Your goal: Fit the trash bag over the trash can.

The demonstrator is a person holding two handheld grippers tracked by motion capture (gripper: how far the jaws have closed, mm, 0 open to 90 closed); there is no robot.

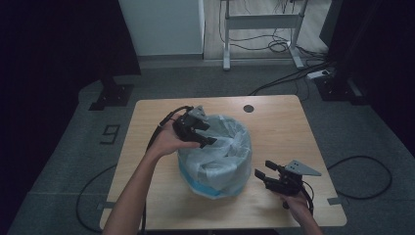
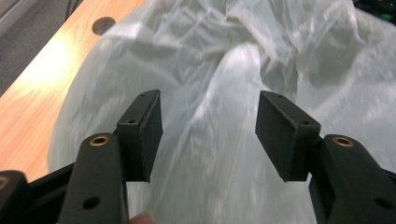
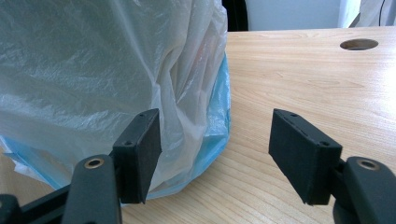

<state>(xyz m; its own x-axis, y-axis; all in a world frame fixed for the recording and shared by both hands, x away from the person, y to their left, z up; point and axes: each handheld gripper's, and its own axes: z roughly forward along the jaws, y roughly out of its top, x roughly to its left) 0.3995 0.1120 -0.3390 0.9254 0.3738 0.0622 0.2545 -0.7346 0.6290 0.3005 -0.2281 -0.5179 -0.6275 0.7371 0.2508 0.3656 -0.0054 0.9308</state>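
Lowest in the high view, the right hand-held gripper (image 1: 260, 175) sits released at lower right, just beside the plastic bag (image 1: 215, 154) lining a blue bin (image 3: 215, 116) at the table (image 1: 284, 127) centre. Left hand-held gripper (image 1: 205, 134), jaws spread and grasping nothing, hovers over the bag's upper-left rim.

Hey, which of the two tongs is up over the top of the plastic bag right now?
The left tongs, open above the bag's crumpled top. The right tongs are low beside its base, near the table.
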